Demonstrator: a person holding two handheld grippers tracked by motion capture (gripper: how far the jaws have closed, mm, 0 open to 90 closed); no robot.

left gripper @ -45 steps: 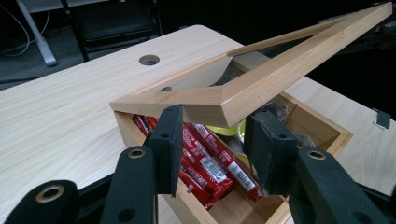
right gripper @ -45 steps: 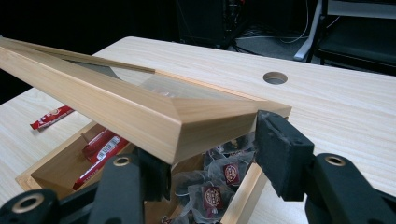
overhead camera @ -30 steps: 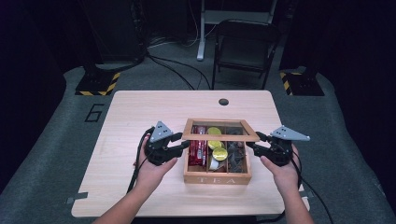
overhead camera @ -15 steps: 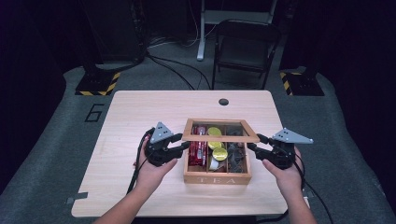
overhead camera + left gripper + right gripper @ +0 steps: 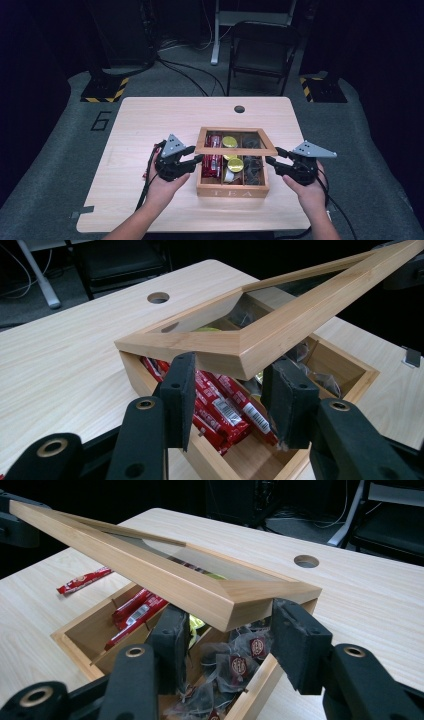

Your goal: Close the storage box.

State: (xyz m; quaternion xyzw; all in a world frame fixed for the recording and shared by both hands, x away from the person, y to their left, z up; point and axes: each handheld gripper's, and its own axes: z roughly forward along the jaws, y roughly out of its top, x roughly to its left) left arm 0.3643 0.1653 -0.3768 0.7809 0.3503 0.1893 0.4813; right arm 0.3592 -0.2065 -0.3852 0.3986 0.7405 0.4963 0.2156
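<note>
- While raised at its near edge, shown tilted: wooden glass-paned lid [image 5: 235,150] over the tea box [image 5: 232,190], far edge low toward the box's back wall (hinge, if any, not discernible).
- Left gripper [image 5: 197,160] at the lid's near left corner: jaws about half closed, pads on either side of the frame corner as seen along the jaws [image 5: 232,385]; judged clamped on the wood.
- Right gripper [image 5: 270,159] at the opposite near corner: jaws just narrowed further to nearly their tightest, frame corner between the pads [image 5: 230,630] and pressed by them.
- Reason for the paired hold, as judged: one grip per corner to keep a wide, thin frame level from side to side and to avoid twisting it while swung up.
- Grips placed on the wooden rail, not the pane (firmer purchase, no load on the glass).
- Box resting on the table [image 5: 150,115], towards its near edge, lettered face towards the person, squarely between the two hands.
- Contents exposed under the lid: red sachets [image 5: 225,405] in the left compartment, yellow round packs [image 5: 235,164] in the middle, dark tea bags [image 5: 240,665] on the right.
- One loose red sachet [image 5: 82,580] flat on the table beside the box, on the left gripper's side.
- Step in hand, as judged: opening the box, part done.
</note>
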